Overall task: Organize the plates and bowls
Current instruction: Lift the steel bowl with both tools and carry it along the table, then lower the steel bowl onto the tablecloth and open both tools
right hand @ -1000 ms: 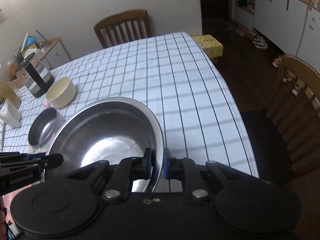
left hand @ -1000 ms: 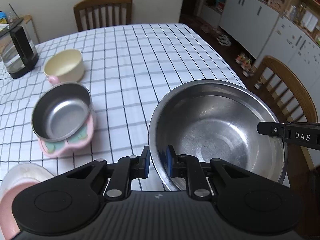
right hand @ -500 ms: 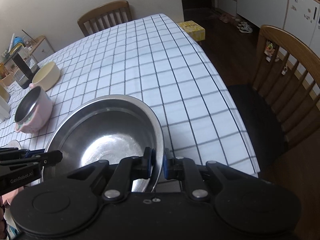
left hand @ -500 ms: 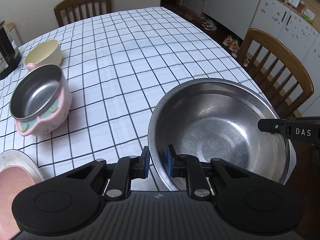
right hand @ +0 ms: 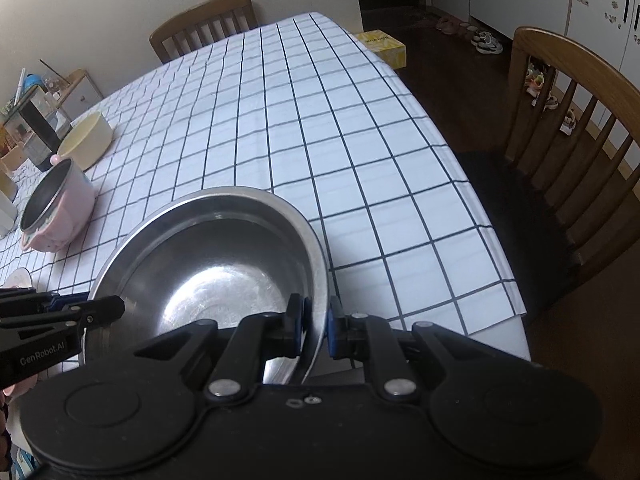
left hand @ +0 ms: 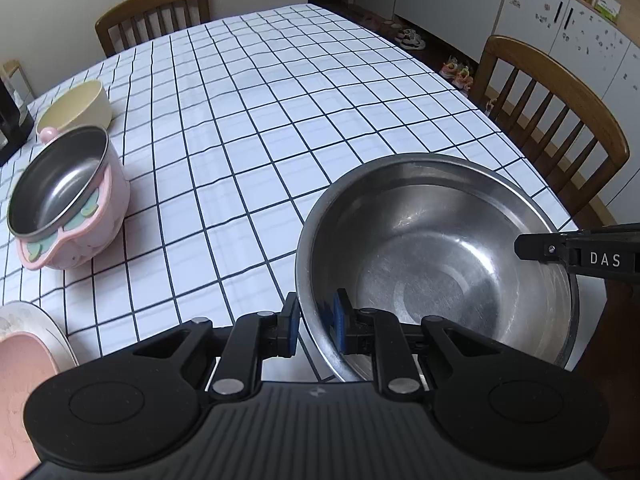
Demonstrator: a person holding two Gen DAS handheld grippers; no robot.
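Note:
A large steel bowl [left hand: 440, 256] is held by both grippers above the near right part of the checked table [left hand: 280, 120]. My left gripper [left hand: 314, 322] is shut on the bowl's left rim. My right gripper [right hand: 316, 326] is shut on its right rim; the bowl also shows in the right wrist view [right hand: 216, 264]. A pink bowl with a steel liner [left hand: 68, 200] stands at the left, with a cream bowl [left hand: 76, 106] behind it. A white plate with a pink dish on it [left hand: 24, 356] lies at the near left edge.
A wooden chair [left hand: 560, 120] stands by the table's right side and another [left hand: 152, 16] at the far end. A black kettle [left hand: 10, 120] is at the far left. A yellow box [right hand: 382, 46] lies on the floor beyond the table. White cabinets [left hand: 560, 12] line the right wall.
Both grippers and the steel bowl have moved back toward the table's near edge and lower; the pink and cream bowls now look farther off and more side-on. Both grips are unchanged.

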